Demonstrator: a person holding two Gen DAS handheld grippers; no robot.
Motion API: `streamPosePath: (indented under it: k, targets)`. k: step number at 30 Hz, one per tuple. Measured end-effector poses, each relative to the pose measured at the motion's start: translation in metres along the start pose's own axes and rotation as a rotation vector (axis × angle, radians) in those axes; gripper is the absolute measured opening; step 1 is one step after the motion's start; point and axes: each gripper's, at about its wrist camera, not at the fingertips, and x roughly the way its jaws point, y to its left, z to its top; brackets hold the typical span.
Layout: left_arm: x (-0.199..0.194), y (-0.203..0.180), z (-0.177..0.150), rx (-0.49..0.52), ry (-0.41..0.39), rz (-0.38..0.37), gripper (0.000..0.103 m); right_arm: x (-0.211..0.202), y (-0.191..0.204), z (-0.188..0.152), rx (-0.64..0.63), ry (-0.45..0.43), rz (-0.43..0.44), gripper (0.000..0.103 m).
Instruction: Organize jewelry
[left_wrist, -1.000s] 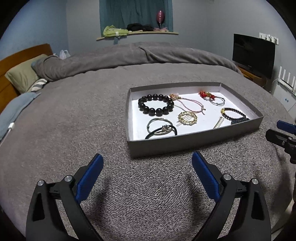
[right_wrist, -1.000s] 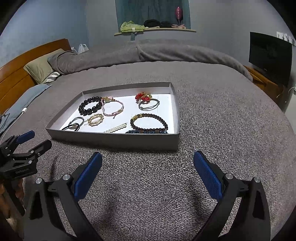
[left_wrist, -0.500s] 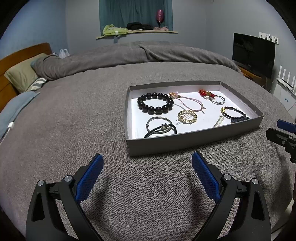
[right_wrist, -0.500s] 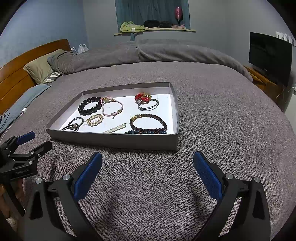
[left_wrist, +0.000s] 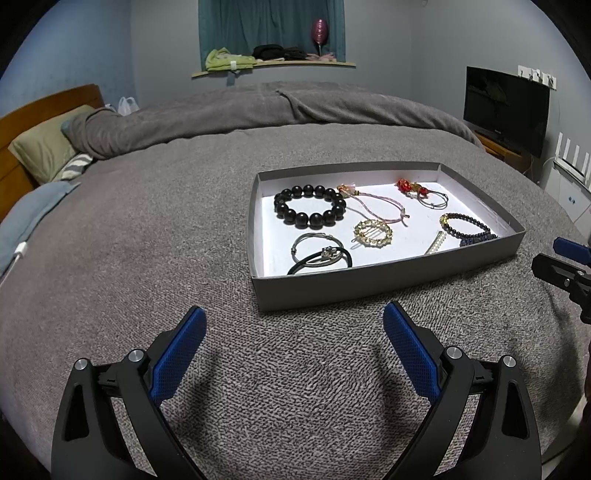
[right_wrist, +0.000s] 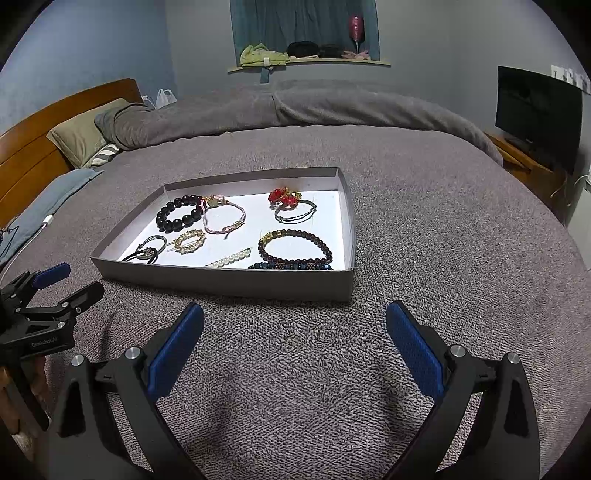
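On the grey bedspread (left_wrist: 147, 240) sits a shallow grey tray (left_wrist: 369, 282) of bracelets, black beads (left_wrist: 309, 205) far left; both grippers (left_wrist: 293, 321) (right_wrist: 294, 317) gape empty near it.

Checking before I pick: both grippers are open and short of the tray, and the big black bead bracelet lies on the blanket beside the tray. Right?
Not quite. The black bead bracelet lies inside the tray, at its far left corner, as the left wrist view shows. The rest holds: the left gripper and right gripper are both open and short of the tray.
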Motion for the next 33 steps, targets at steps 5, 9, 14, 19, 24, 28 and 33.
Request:
streamPosePath:
  k: [5,9,14,19,24,28,33]
  targets:
    - [-0.0001,-0.0004,0.0003,-0.001,0.002,-0.002,0.096,0.0000,0.0000,-0.0001,0.001,0.000,0.000,0.097]
    - [-0.0002,-0.0012,0.0003,0.000,0.003,-0.004,0.096,-0.0007,0.0001,0.0002,0.000,-0.002,-0.001,0.097]
    - [0.0001,-0.0010,0.0004,-0.001,0.003,-0.005,0.096,-0.0008,0.0001,0.0003,-0.002,-0.002,-0.002,0.097]
    - [0.0004,-0.0014,0.0003,0.000,0.003,-0.004,0.096,-0.0006,0.0004,0.0002,-0.001,-0.001,-0.001,0.097]
    - [0.0003,-0.0011,0.0002,-0.001,0.002,-0.004,0.096,-0.0012,0.0004,0.0004,-0.002,-0.003,-0.002,0.097]
    - [0.0003,-0.0007,0.0005,0.000,0.001,-0.005,0.096,-0.0019,-0.0009,0.0007,-0.003,-0.005,-0.003,0.097]
    - [0.0000,-0.0008,0.0006,-0.001,0.000,-0.006,0.096,-0.0024,-0.0007,0.0007,-0.004,-0.006,-0.003,0.097]
